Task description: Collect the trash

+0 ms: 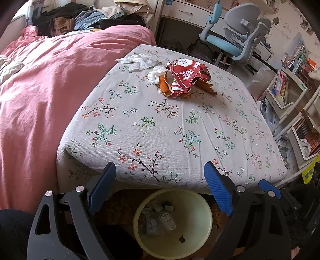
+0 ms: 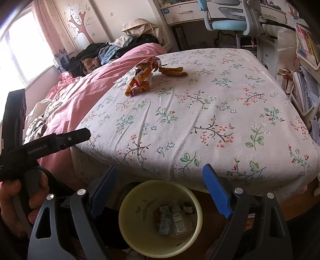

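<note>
A red and white snack wrapper (image 1: 187,77) lies on the floral bed sheet (image 1: 160,128), on top of orange peels (image 1: 165,86), with crumpled white tissue (image 1: 140,62) beside it. The wrapper (image 2: 143,75) and peels (image 2: 173,71) also show in the right wrist view. A cream bin (image 1: 173,223) with several packets inside stands on the floor at the foot of the bed. My left gripper (image 1: 161,190) is open and empty above the bin. My right gripper (image 2: 160,191) is open and empty above the bin (image 2: 160,218) too.
A pink duvet (image 1: 40,100) covers the left of the bed, with piled clothes (image 1: 76,18) behind. A blue and grey desk chair (image 1: 236,38) and a desk stand beyond. Shelves of books (image 1: 290,96) line the right. The left gripper's handle (image 2: 46,146) shows at left.
</note>
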Motion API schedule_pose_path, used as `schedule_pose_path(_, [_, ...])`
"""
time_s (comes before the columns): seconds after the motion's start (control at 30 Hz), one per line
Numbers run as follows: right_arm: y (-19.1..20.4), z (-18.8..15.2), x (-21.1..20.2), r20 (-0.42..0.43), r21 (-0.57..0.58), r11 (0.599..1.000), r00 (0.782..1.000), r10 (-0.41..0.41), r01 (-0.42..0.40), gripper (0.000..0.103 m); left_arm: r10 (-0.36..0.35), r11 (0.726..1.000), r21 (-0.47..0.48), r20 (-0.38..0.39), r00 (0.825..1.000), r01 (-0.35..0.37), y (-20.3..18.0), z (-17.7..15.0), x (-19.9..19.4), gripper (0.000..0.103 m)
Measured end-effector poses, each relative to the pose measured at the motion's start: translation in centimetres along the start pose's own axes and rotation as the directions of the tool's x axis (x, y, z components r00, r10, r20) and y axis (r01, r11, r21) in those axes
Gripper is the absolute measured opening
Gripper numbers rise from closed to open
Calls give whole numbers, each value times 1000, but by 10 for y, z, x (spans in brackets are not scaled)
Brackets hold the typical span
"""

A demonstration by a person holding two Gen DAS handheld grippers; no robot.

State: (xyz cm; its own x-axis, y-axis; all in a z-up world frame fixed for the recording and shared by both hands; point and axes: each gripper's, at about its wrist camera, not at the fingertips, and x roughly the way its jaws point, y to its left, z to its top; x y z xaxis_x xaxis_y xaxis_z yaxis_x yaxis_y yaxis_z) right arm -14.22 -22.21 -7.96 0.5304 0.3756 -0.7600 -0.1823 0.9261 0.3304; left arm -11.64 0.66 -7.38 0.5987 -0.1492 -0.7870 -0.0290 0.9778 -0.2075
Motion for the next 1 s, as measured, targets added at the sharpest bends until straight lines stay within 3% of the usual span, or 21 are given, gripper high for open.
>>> schedule_pose_path(1.0, [1,1,4,-10,-10,1000,1000,-13,13,83,-14,1000,-14,11,1000,14,2,1,-3,87])
